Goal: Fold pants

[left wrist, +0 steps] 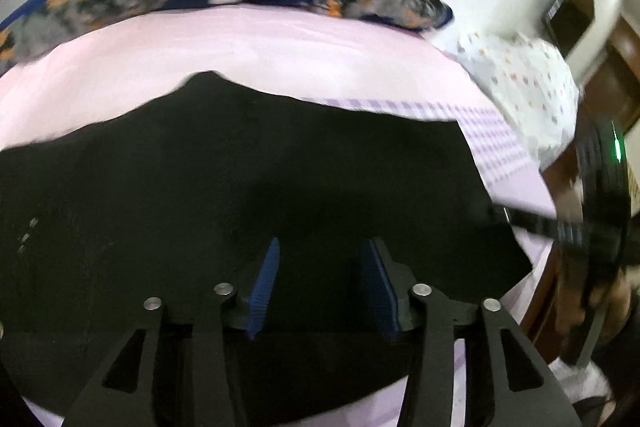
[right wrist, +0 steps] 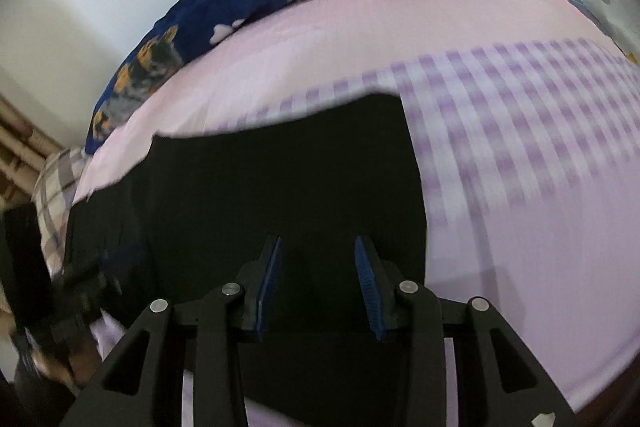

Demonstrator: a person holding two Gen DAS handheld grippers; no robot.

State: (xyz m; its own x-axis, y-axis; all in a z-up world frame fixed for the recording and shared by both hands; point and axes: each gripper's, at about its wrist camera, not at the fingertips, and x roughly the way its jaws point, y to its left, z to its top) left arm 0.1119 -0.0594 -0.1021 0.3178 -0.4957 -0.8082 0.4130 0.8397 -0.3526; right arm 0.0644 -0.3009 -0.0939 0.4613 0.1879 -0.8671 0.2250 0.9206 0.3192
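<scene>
Pants lie under both grippers, jaws apart, seemingly empty; plaid cloth shows only rightside.

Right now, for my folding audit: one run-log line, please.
task: fold pants | pants: flat on bed sheet | left gripper: open, empty | right gripper: open, empty

Soft, even indoor light; strong fisheye bending at the rims, motion blur throughout.
</scene>
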